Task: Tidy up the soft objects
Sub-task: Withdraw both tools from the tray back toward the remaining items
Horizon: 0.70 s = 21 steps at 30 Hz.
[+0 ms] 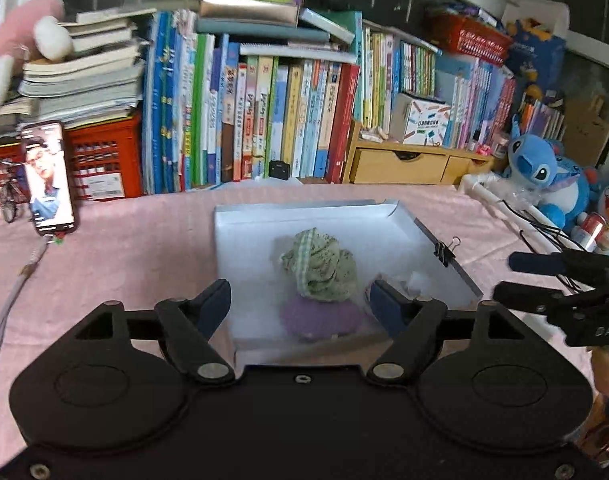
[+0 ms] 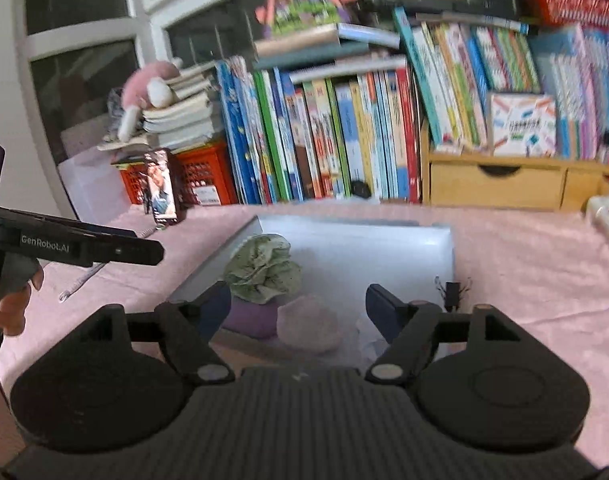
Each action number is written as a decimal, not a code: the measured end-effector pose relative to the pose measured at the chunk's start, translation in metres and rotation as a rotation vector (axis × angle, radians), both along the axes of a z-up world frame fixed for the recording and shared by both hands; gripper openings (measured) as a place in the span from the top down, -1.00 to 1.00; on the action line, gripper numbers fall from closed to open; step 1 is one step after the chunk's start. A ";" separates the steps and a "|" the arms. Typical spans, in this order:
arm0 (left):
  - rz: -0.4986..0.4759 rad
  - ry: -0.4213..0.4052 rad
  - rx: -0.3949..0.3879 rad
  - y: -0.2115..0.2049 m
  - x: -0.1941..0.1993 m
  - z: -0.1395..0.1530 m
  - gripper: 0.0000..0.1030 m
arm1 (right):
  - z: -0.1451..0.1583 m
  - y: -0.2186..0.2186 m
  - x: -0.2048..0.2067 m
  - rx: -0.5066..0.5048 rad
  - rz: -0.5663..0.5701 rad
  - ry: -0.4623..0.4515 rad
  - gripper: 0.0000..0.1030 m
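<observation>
In the left wrist view the left gripper (image 1: 300,300) fills the lower part of the frame, jaws spread wide with nothing pressed between the pads. Past them, at centre frame, a white tray (image 1: 244,248) lies on a pink cloth (image 1: 124,264). Inside it a crumpled green fabric (image 1: 320,272) sits on top of a purple pad (image 1: 320,320), both just beyond the fingertips (seen through the gap, not touched). A binder clip (image 1: 444,252) is fastened to the tray's right rim. At the right edge the right gripper (image 1: 520,276) shows from the side.

In the right wrist view the right gripper (image 2: 298,310) also stands open and empty. The green fabric (image 2: 262,270) appears left of centre, on the purple pad (image 2: 252,318), and a pale pink soft piece (image 2: 308,324) lies just beside the pad, nearer the lower edge. At the left edge a hand (image 2: 8,304) holds the left gripper's handle.

A phone (image 1: 48,180) leans at mid-left and books (image 1: 264,120) line the upper frame; a blue plush (image 1: 544,176) sits at the right.
</observation>
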<state>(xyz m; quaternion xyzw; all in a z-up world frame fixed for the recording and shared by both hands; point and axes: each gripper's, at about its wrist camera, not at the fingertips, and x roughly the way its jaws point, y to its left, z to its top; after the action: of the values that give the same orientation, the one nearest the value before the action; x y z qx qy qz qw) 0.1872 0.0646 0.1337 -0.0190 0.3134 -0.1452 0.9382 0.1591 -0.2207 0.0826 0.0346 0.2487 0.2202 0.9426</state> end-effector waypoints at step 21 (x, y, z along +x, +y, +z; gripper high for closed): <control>0.156 -0.089 -0.131 0.069 -0.119 -0.070 -0.67 | -0.048 -0.008 -0.136 -0.065 -0.123 -0.189 -0.81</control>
<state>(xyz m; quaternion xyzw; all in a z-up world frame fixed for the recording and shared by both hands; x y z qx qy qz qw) 0.0684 0.1332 0.0633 -0.0984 0.2587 -0.0926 0.9564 0.0235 -0.2283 0.0350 -0.0018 0.1630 0.1561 0.9742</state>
